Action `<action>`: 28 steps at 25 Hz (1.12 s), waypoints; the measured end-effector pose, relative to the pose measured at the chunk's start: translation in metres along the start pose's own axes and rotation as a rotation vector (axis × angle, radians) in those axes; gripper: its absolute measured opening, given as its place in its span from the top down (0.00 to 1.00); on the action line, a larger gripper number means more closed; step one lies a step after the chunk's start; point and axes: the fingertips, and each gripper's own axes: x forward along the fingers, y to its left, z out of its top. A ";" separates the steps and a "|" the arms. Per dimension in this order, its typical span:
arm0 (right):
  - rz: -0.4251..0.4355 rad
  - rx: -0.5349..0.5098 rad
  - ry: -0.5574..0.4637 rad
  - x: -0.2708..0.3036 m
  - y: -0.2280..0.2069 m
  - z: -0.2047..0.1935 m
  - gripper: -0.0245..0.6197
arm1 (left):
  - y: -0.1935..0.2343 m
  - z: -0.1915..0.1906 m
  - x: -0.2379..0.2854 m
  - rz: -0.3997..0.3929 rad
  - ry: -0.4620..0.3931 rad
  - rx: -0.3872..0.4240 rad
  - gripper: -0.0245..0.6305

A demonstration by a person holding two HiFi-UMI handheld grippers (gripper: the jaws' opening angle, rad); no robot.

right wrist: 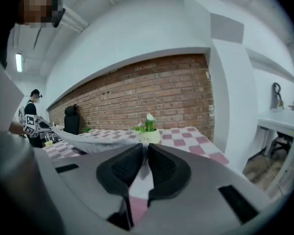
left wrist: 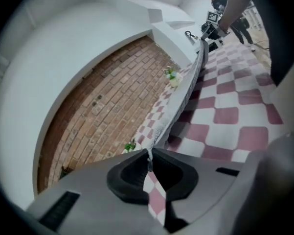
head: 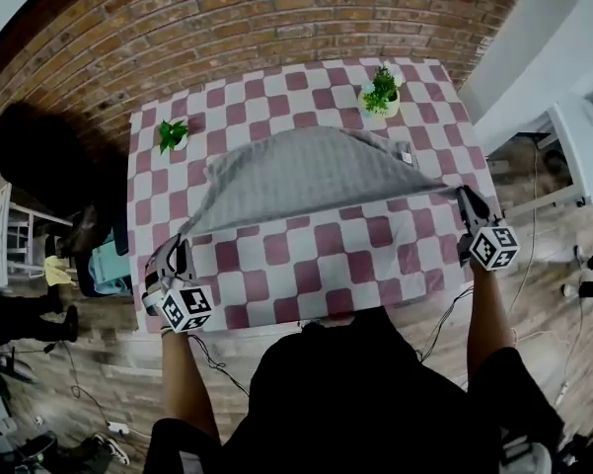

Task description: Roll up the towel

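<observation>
Plainly the whole move turns on how the grey towel [head: 306, 176] lies between the two hands. Its near edge runs crosswise, from the left tool [head: 176, 260] to the right tool [head: 467, 203], and the rest of the cloth stretches away from the person toward the brick wall. The far part lies on the checkered desk [head: 306, 265], between the small green sprig [head: 171, 132] and the potted plant [head: 381, 92].

Each tool has a near corner. In the left gripper view the jaws of the left tool [left wrist: 149, 163] are pressed together on a thin pinch of towel [left wrist: 186, 92], whose edge runs taut and raised above the desk toward the other hand. In the right gripper view the right tool [right wrist: 146, 161] is likewise clamped on its corner, with the towel [right wrist: 98, 141] sagging away to the side.

Neither hand is nearer — both stand at the ends of the same edge. So the roll's axis would, by my reading, lie along that held edge, and rolling would carry it forward, away from the body. Keeping both ends level looks the main concern, lest the roll go skew.
</observation>
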 end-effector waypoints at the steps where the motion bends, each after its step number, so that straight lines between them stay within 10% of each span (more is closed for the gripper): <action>1: -0.014 0.026 0.036 -0.006 0.001 -0.023 0.90 | -0.019 -0.011 -0.001 -0.045 0.013 0.011 0.94; 14: -0.080 0.114 0.239 -0.096 0.028 -0.143 0.90 | -0.132 -0.102 -0.064 -0.279 0.148 0.099 0.94; 19: -0.046 0.083 0.299 -0.106 0.033 -0.169 0.90 | -0.162 -0.118 -0.075 -0.343 0.217 -0.036 0.87; 23: -0.023 0.159 0.250 -0.112 0.027 -0.162 0.81 | -0.141 -0.079 -0.068 -0.287 0.173 -0.283 0.60; 28: -0.072 0.281 0.156 -0.125 0.026 -0.142 0.76 | -0.094 0.050 -0.017 -0.227 -0.078 -0.347 0.51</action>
